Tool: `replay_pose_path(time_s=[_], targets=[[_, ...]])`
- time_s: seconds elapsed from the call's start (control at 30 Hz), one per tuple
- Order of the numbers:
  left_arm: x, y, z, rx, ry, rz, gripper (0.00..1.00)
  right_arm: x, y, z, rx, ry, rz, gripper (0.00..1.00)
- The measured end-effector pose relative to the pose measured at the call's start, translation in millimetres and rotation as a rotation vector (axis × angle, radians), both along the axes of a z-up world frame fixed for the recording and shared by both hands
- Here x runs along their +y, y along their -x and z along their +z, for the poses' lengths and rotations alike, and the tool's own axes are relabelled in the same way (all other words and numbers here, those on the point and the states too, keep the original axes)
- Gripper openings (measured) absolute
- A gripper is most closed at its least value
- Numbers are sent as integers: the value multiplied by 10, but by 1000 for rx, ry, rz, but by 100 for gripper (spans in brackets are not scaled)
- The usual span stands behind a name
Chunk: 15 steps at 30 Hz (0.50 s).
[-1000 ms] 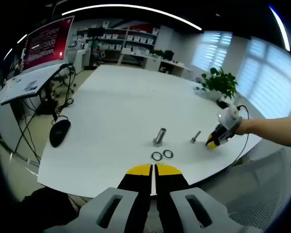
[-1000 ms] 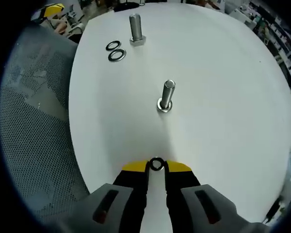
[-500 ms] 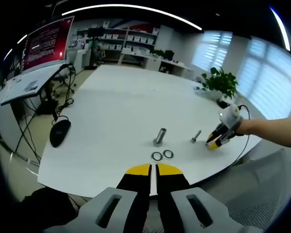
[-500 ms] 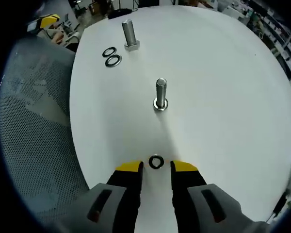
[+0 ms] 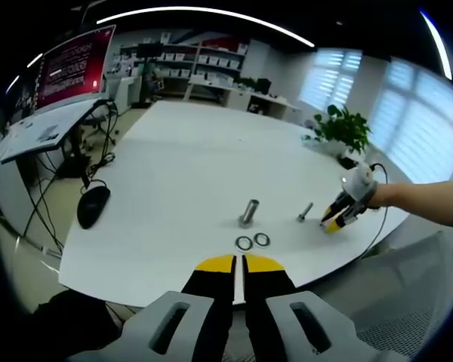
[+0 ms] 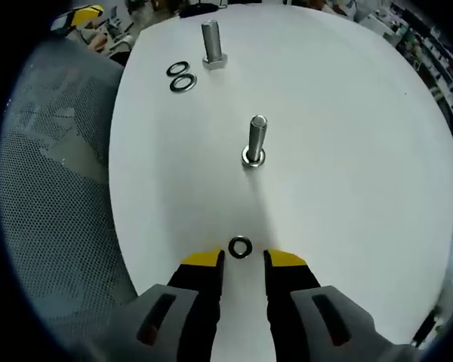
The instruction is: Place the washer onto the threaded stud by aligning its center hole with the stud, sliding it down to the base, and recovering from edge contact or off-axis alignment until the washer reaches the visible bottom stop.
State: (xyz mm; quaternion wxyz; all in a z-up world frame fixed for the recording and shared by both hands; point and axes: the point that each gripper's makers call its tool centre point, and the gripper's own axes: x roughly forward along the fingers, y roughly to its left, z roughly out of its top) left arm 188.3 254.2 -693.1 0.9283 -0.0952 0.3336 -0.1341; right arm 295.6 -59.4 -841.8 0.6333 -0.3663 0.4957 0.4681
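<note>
Through the left gripper view, your left gripper [image 5: 238,263] sits low at the near edge of the white table [image 5: 189,158] with its yellow-tipped jaws pressed together and nothing between them. Just ahead of it lie two washers [image 5: 253,241] side by side, flat on the tabletop. Behind them a large bolt [image 5: 248,212] stands upright on its head. To the right of that bolt a smaller threaded stud [image 5: 305,212] also stands on the table, and your right gripper [image 5: 334,222] comes in from the right, low to the table, just beside it. A dark computer mouse [image 5: 93,205] rests near the table's left edge, and a potted plant [image 5: 343,128] stands at the far right.

Along the right gripper view, your right gripper [image 6: 241,260] has its jaws spread apart and is holding nothing. The washer [image 6: 240,246] lies flat on the table [image 6: 347,136], just ahead of the gap between the jaw tips, touching neither. The threaded stud [image 6: 255,141] stands upright farther ahead, well apart from the washer. Beyond it you see the large bolt [image 6: 212,45] with the two washers [image 6: 181,76] beside it. A mesh chair [image 6: 57,181] runs along the left of the table.
</note>
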Motion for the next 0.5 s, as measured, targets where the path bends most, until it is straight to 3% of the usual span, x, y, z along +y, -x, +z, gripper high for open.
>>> replay_pose_path(time_s=[0.5], targets=[[-2,-1,4,-3,0,-5,0,14,5,1,-1,22,-24,23]])
